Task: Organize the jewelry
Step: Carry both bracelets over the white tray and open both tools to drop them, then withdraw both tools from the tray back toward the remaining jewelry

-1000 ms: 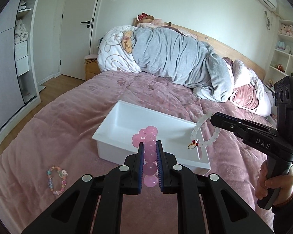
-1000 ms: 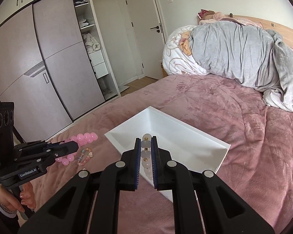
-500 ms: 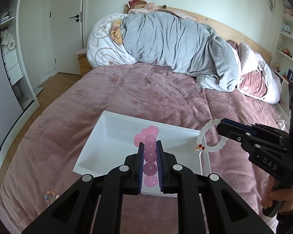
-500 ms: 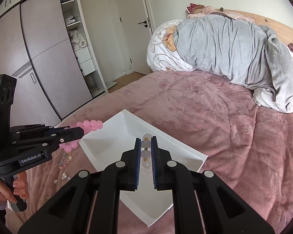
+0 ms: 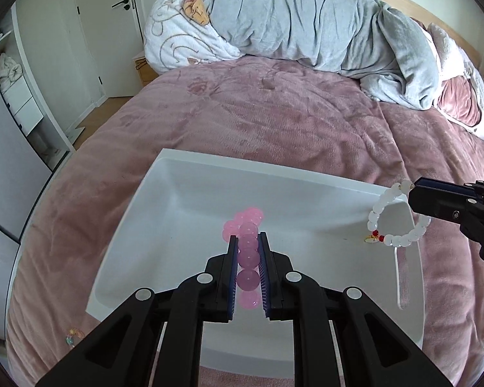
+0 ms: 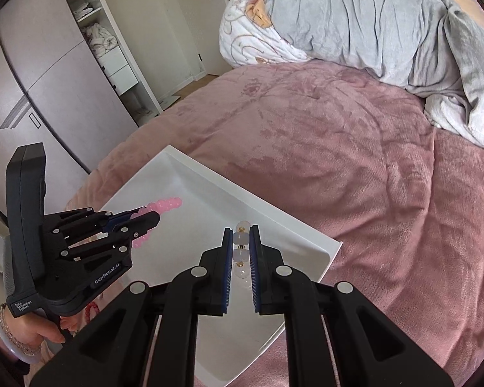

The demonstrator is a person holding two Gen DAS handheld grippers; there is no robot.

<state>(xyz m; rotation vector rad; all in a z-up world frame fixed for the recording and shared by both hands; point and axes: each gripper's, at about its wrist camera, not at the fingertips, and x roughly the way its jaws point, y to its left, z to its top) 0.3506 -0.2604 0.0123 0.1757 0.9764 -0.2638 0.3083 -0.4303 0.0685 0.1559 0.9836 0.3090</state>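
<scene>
My left gripper is shut on a pink bead bracelet and holds it above the inside of the white tray. It also shows in the right wrist view, with the pink bracelet sticking out over the tray. My right gripper is shut on a white bead bracelet over the tray's right part. In the left wrist view the right gripper holds the white bracelet, which hangs above the tray's right rim.
The tray lies on a pink bedspread. A grey duvet and a white pillow are piled at the bed's head. A small multicoloured bracelet lies on the bed left of the tray. A wardrobe stands to the left.
Both grippers have moved forward and lower over the tray, each still holding its bracelet. The tray now fills more of both views.
</scene>
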